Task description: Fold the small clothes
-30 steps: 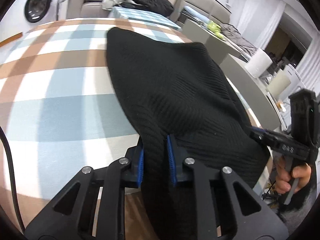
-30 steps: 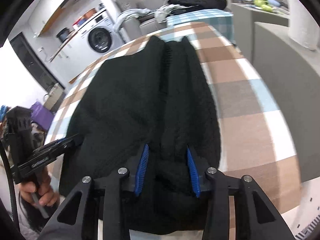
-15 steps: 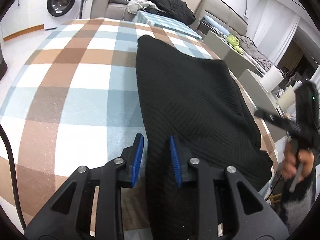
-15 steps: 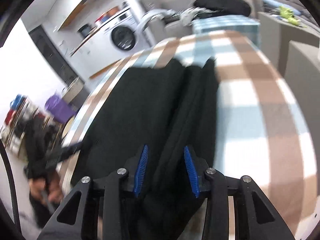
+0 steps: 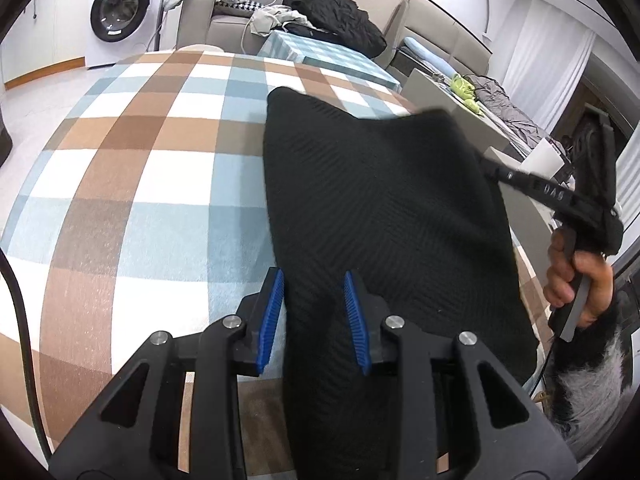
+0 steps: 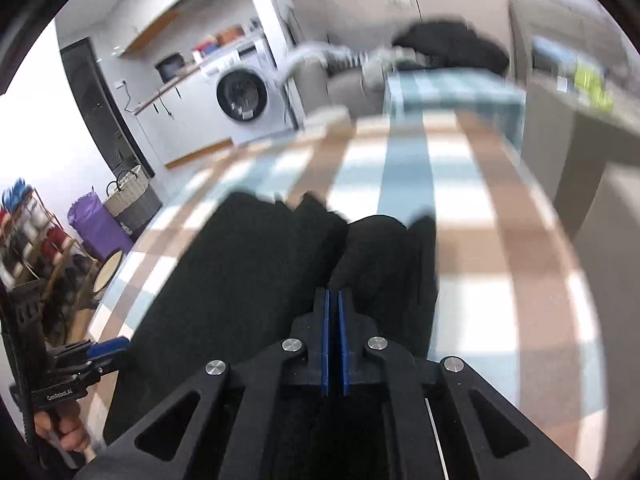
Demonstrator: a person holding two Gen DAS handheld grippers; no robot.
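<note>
I see the black knit garment (image 5: 380, 216) lying on the checked tablecloth (image 5: 132, 184), and I place everything else against that garment. It covers the right half of the cloth in my left wrist view, with its far corner reaching toward the second checked table (image 5: 320, 50) behind it.

My left gripper (image 5: 314, 318) sits at the near edge of the garment. Its blue pads (image 5: 271, 312) stand apart, one on each side of a raised fold of the knit, and I can see a slight gap between the left pad and the fabric, so I read these jaws as open around the fold rather than pinching it.

My right gripper (image 6: 332, 312) is at the garment's right edge. In its own view the two blue pads are drawn almost together with only a thin slit between them. The picture is motion-blurred, and I cannot tell whether any fabric is pinched in that slit. From the left wrist view its tip reaches the upper right edge of the garment, where the fabric looks lifted and blurred.

Beyond the garment, at the far left, stands a washing machine (image 5: 120, 12), and a sofa (image 5: 224, 28) piled with clothes lies behind the far corner.
</note>
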